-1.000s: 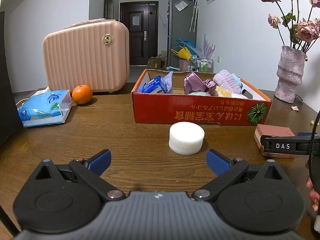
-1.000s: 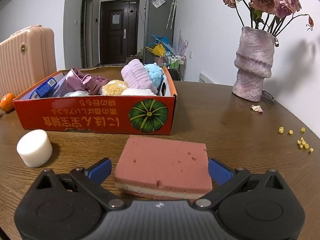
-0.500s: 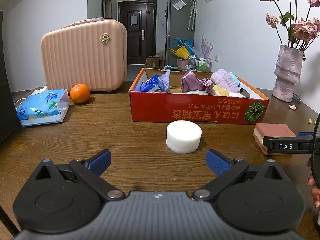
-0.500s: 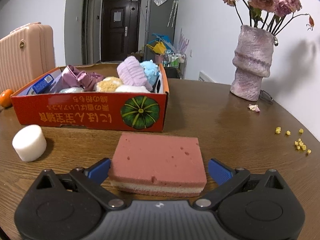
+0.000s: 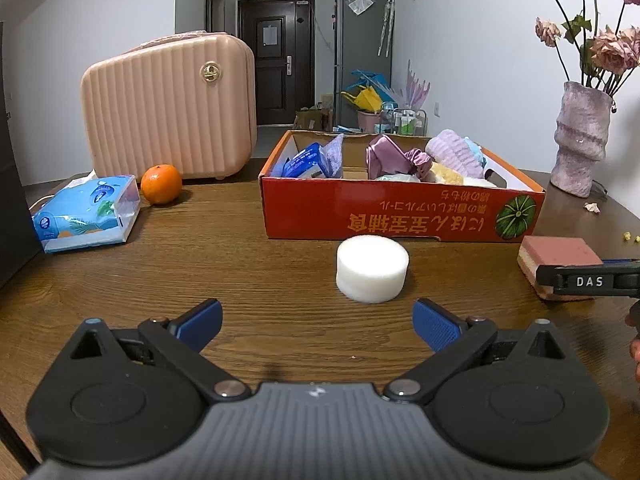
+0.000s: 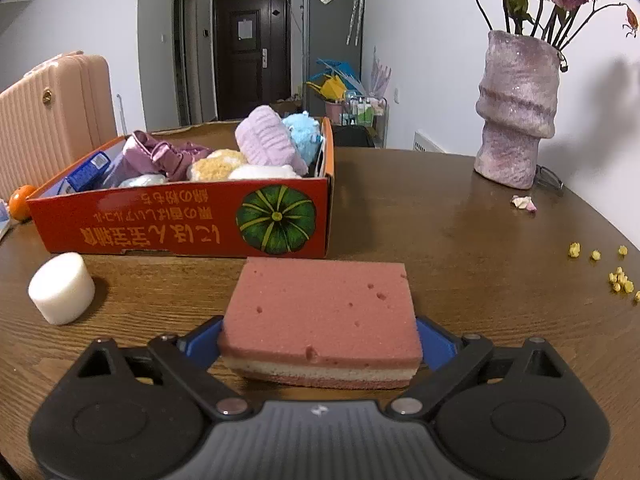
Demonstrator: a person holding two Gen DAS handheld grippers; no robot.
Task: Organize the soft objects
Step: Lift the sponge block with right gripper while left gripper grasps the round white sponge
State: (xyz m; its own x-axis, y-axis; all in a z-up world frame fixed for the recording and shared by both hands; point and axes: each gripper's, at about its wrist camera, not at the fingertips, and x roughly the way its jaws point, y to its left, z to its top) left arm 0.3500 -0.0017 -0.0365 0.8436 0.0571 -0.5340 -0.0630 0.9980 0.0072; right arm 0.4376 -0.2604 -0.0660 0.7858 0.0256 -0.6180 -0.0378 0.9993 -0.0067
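Note:
A pink sponge with a white middle layer [image 6: 324, 312] lies flat on the wooden table in front of the red cardboard box [image 6: 180, 226]. My right gripper [image 6: 318, 342] has its blue pads against both sides of the sponge's near end. The sponge also shows at the right in the left wrist view [image 5: 556, 258]. A white foam cylinder [image 5: 372, 274] stands on the table just ahead of my left gripper [image 5: 316, 324], which is open and empty. The box [image 5: 400, 216] holds several soft items.
A pink suitcase [image 5: 168, 104], an orange [image 5: 161, 184] and a tissue pack [image 5: 88, 212] sit at the left. A purple vase of dried roses [image 6: 516, 108] stands at the right, with fallen petals [image 6: 524, 203] and yellow bits [image 6: 618, 280] near it.
My right gripper has moved forward around the pink sponge and its pads have closed onto the sponge's sides. My left gripper has stayed open near the white cylinder.

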